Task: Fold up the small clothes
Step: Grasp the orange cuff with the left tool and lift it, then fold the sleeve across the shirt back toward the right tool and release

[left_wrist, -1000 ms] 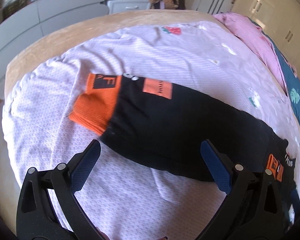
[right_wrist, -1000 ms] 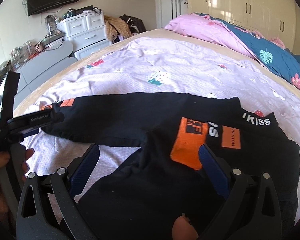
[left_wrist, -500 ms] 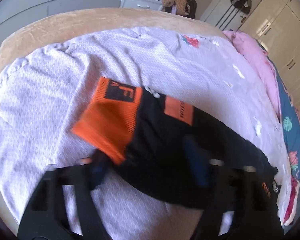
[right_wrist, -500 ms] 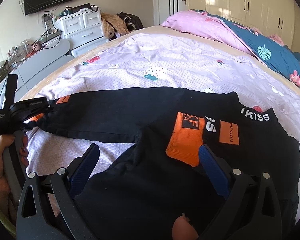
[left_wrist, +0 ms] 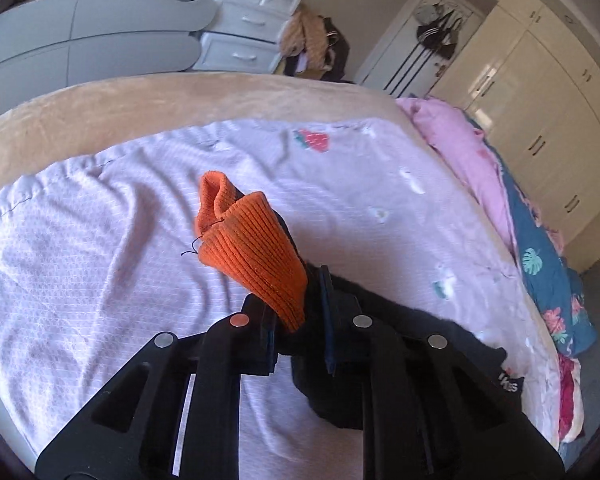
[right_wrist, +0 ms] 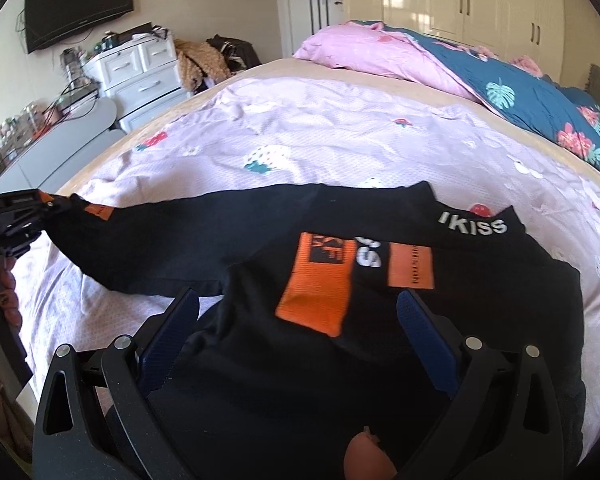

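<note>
- Left gripper (left_wrist: 298,320): jaws closing, pinching the orange cuff (left_wrist: 252,248) of the black garment (right_wrist: 380,320), sleeve end raised off the lilac bedspread (left_wrist: 100,260).
- Right gripper (right_wrist: 298,332): jaws spread wide, gripping nothing, over the garment body near the bedspread's near edge.

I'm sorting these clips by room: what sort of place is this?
A bedroom, most likely: a bed with a pink and blue quilt, a white chest of drawers, and a wall of wardrobe doors.
</note>
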A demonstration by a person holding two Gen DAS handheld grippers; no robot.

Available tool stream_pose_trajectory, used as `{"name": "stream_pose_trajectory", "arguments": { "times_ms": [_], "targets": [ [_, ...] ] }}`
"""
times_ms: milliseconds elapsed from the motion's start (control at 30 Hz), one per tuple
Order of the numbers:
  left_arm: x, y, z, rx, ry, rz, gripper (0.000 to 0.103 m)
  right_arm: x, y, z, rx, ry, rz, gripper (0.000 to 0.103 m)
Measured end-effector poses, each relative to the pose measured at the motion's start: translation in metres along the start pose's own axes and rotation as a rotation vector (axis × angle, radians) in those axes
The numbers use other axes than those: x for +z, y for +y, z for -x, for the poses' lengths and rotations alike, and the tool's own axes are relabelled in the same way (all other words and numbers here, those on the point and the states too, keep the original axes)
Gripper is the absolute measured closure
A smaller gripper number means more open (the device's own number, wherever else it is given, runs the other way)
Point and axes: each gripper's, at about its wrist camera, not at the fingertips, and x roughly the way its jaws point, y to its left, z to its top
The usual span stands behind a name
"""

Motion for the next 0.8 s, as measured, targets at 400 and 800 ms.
{"name": "stream_pose_trajectory", "arguments": {
  "times_ms": [400,800],
  "targets": [
    [-0.013,-0.079,0.018,-0.151,-0.05,-0.149,0.094,0.002,-0.063,0.023,-0.095,-0.01,-0.138,0.004],
    [-0.04,-0.166,0.028,-0.287,-0.059,-0.319,0.095,-0.001,-0.118,0.053,-0.156,-0.045,-0.262,0.005]
  ]
}}
